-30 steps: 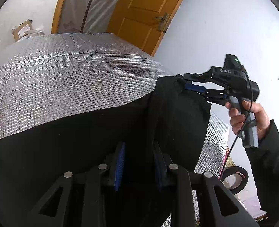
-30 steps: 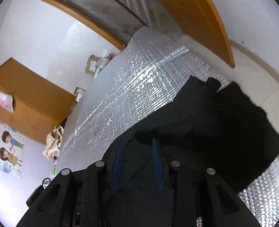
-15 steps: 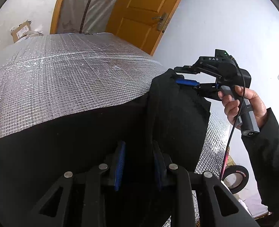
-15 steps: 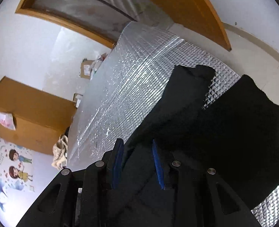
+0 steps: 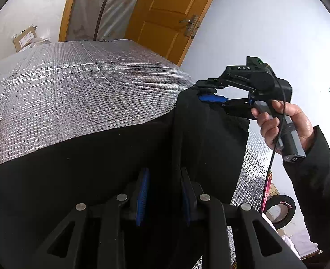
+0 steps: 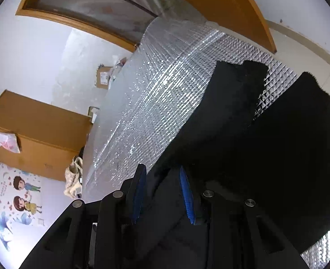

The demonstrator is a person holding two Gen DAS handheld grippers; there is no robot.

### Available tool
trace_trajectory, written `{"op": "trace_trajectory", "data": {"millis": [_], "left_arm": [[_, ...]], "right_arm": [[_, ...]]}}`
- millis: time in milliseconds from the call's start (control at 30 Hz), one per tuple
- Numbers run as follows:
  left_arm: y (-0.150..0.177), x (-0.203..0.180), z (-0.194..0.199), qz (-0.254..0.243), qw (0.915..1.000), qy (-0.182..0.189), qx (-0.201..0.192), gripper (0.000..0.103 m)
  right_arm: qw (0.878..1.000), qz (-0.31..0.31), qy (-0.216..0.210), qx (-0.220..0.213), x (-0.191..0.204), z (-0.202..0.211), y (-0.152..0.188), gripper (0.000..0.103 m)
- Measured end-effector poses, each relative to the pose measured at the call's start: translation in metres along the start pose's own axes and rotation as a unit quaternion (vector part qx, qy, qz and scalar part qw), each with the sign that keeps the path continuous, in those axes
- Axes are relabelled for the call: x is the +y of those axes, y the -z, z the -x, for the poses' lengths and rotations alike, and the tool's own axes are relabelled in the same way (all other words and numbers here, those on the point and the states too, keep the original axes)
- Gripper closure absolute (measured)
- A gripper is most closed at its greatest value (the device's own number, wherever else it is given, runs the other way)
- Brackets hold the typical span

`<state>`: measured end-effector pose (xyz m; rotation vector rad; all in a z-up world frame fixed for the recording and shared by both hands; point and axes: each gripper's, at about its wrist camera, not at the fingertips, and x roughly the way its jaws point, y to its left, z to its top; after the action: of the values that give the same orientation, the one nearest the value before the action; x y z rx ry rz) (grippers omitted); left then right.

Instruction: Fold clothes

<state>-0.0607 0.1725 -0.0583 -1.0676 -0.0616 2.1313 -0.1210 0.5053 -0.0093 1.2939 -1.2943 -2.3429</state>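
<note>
Both grippers' fingers point(image 5: 143, 192) grip a black garment point(image 5: 75, 179) over the foil-covered table point(image 5: 75, 85); keeping edges level should yield a cleaner fold.

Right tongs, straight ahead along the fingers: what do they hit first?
The black garment: cloth already sits between the right tongs, and more of it lies ahead on the silver mat. Depth beyond that is unclear.

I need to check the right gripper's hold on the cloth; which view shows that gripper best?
The left wrist view: it shows the whole right gripper from outside, pinching a raised fold of the black garment, with the hand on its handle. The right wrist view shows only its own fingers with dark cloth between them.
</note>
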Motion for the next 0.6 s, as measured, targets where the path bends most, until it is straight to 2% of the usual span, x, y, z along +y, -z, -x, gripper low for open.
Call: {"op": "trace_trajectory", "data": {"millis": [100,167,200,233,400,600], "left_arm": [[0.0,0.0,0.001,-0.003,1.0,-0.001,0.0,0.076],[0.001,-0.001,0.001,-0.005,1.0,-0.002,0.0,0.076],[0.001,-0.002,0.001,-0.006,1.0,-0.002,0.0,0.076],[0.001,-0.002,0.002,-0.007,1.0,-0.002,0.0,0.076],[0.001,-0.002,0.005,-0.01,0.9999,-0.004,0.0,0.086],[0.003,-0.017,0.016,-0.034,0.9993,0.011,-0.008,0.094]], "right_arm": [[1.0,0.004,0.003,-0.007,0.001,-0.003,-0.003,0.073],[1.0,0.015,0.013,-0.013,0.004,-0.005,-0.004,0.084],[1.0,0.015,0.015,-0.015,0.004,-0.005,-0.005,0.094],[1.0,0.013,0.017,-0.016,0.003,-0.006,-0.006,0.097],[0.999,0.019,0.013,-0.037,0.002,0.004,-0.004,0.1],[0.996,0.045,-0.003,-0.077,0.008,0.053,0.015,0.1]]}}
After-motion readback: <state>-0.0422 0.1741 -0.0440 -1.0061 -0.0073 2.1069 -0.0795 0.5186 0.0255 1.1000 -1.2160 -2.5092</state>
